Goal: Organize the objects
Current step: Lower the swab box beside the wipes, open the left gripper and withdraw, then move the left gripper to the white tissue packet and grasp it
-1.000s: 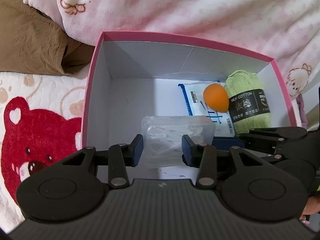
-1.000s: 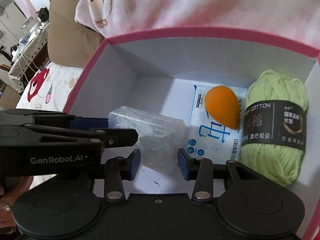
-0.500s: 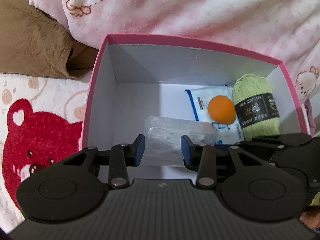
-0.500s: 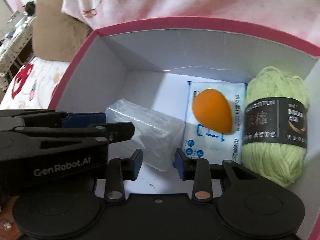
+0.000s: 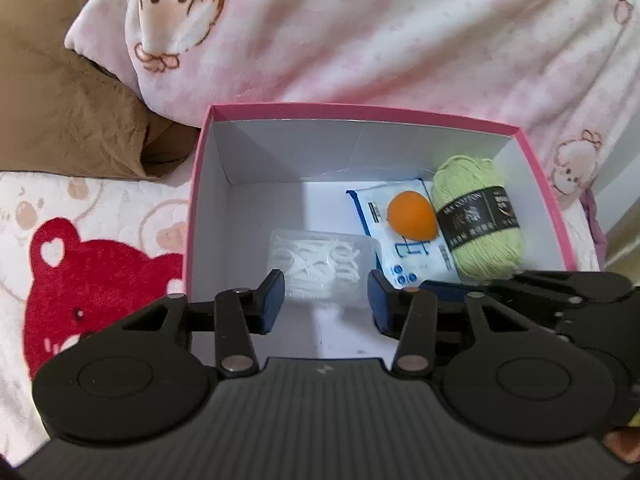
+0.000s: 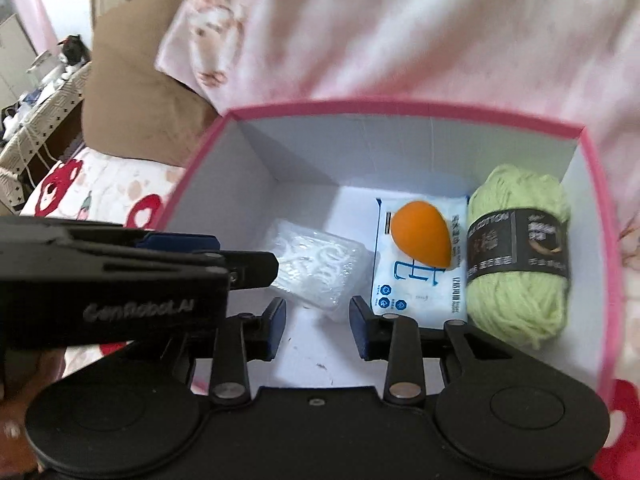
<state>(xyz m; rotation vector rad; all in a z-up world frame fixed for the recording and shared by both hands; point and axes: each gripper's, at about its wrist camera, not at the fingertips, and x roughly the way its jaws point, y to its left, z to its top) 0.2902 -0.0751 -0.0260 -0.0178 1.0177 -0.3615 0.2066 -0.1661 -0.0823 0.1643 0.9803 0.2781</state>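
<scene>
A pink-rimmed white box (image 5: 360, 111) (image 6: 400, 106) lies on the bed. Inside it are a clear plastic case of white floss picks (image 5: 320, 260) (image 6: 316, 268), a blue-and-white tissue pack (image 5: 404, 256) (image 6: 416, 280), an orange egg-shaped sponge (image 5: 412, 218) (image 6: 422, 238) on the pack, and a green yarn ball (image 5: 478, 218) (image 6: 518, 256) at the right. My left gripper (image 5: 326, 300) is open and empty above the box's near edge, short of the case. My right gripper (image 6: 318, 328) is open and empty too, above the box floor.
A pink patterned blanket (image 5: 400, 32) lies behind the box, and a brown pillow (image 5: 60, 120) at the left. A red bear print (image 5: 88, 280) marks the bed sheet left of the box. The left gripper's body (image 6: 120, 276) crosses the right wrist view.
Both grippers have drawn back and up from the box; the box and its contents look smaller. The plastic case stays on the box floor, free of the left jaws.
</scene>
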